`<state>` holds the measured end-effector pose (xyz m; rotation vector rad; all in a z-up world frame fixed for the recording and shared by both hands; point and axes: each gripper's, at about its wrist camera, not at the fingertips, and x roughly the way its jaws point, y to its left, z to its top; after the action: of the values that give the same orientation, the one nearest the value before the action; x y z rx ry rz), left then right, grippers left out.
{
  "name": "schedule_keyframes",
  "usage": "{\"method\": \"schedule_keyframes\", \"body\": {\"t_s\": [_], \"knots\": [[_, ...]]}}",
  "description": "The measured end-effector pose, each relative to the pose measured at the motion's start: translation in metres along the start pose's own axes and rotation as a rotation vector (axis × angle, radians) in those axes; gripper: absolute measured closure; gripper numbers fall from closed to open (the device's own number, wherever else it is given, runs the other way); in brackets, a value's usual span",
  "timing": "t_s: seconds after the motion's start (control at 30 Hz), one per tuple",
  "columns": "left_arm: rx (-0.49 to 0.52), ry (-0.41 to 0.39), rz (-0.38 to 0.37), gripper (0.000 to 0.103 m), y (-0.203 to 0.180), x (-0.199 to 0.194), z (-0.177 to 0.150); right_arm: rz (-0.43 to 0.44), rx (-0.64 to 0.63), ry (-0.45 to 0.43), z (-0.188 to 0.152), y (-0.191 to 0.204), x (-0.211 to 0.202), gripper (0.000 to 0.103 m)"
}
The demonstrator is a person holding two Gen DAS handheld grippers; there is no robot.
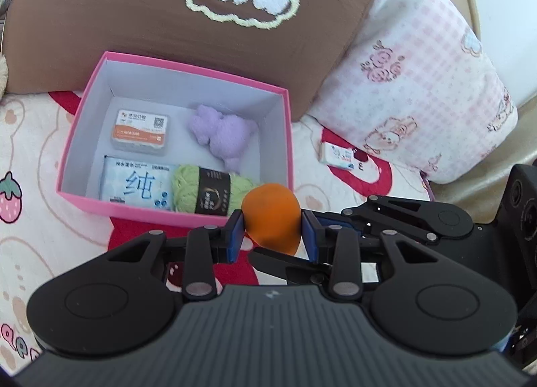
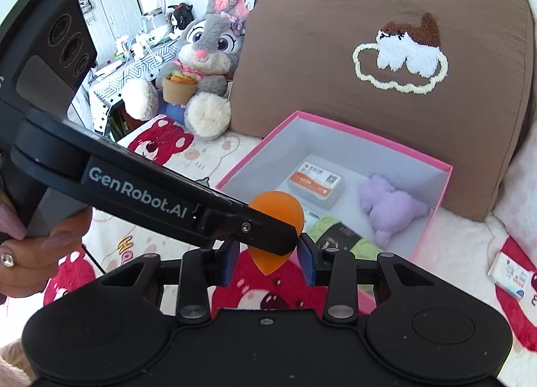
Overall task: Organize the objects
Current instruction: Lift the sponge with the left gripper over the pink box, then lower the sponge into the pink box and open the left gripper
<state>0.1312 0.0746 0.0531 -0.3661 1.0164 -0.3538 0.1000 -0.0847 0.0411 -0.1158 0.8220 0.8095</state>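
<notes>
Orange sponge (image 1: 271,215), teardrop-shaped, sits clamped between both tools at once: left tool (image 1: 271,236) pads press its flanks, right tool (image 2: 268,257) brackets it from the crossing side, pads close against it, contact likely. It hangs over the bedspread (image 1: 40,138), just short of the pink box (image 1: 174,215) near wall, box at 11 o'clock in the left view.

Long axis near upright: rounded end up, tip toward 6 o'clock.

Risks: soft sponge, opposing squeezes could pop it sideways; uneven release drops it outside the wall; the yarn (image 1: 209,194) crowds the near corner, so it may bounce off.
</notes>
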Motion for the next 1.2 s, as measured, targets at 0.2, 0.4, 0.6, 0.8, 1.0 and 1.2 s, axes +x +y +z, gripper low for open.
{"method": "schedule_keyframes", "body": {"t_s": [0.2, 0.4, 0.6, 0.8, 1.0, 1.2], "knots": [[-0.029, 0.027, 0.019, 0.068, 0.015, 0.014, 0.024, 0.020, 0.018, -0.009, 0.013, -0.015, 0.023, 0.062], [-0.057, 0.031, 0.034, 0.068, 0.026, 0.032, 0.036, 0.024, 0.045, -0.005, 0.020, -0.029, 0.044, 0.063], [-0.105, 0.043, 0.037, 0.068, 0.039, 0.055, 0.052, 0.004, 0.082, 0.006, 0.026, -0.042, 0.067, 0.063], [-0.144, 0.069, 0.040, 0.068, 0.055, 0.089, 0.062, -0.029, 0.074, 0.065, 0.030, -0.059, 0.096, 0.063], [-0.236, 0.068, 0.027, 0.067, 0.076, 0.120, 0.065, -0.066, 0.086, 0.122, 0.032, -0.074, 0.125, 0.063], [-0.259, 0.067, 0.050, 0.067, 0.085, 0.142, 0.065, -0.098, 0.097, 0.148, 0.029, -0.081, 0.146, 0.063]]}}
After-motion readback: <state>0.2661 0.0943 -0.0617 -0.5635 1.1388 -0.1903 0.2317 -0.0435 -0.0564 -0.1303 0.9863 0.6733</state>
